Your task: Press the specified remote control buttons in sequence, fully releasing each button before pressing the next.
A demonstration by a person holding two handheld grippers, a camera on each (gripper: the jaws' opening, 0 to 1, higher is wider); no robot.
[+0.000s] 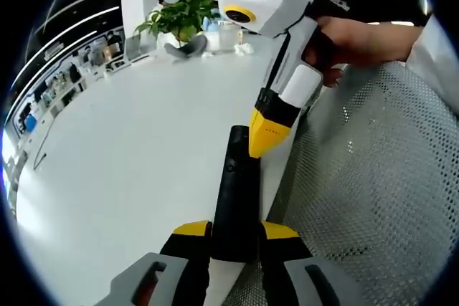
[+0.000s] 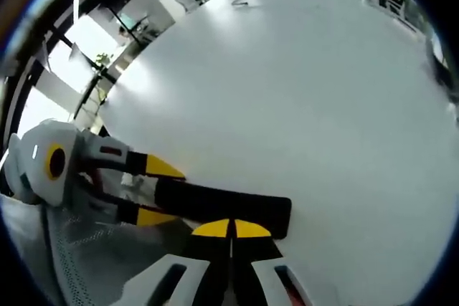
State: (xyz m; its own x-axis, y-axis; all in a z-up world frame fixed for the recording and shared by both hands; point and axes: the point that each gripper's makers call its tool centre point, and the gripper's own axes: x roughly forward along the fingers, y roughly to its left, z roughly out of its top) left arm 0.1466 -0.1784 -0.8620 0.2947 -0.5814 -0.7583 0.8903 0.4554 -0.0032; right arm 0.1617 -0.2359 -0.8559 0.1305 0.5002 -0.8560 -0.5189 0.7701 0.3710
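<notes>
Left claw [image 1: 234, 236] pinching remote [image 1: 235, 198]; right claw [image 2: 231, 229] pressed together, tips on remote, buttons indistinct.

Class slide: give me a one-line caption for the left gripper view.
Left gripper clamps a black remote on a white table while the shut right gripper presses its top.

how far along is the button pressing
Done: the left gripper is shut on the black remote, holding it on the white table. In hand: the right gripper, jaws closed, has its tip at the remote's face. Left: any further presses; the count can't be told.
</notes>
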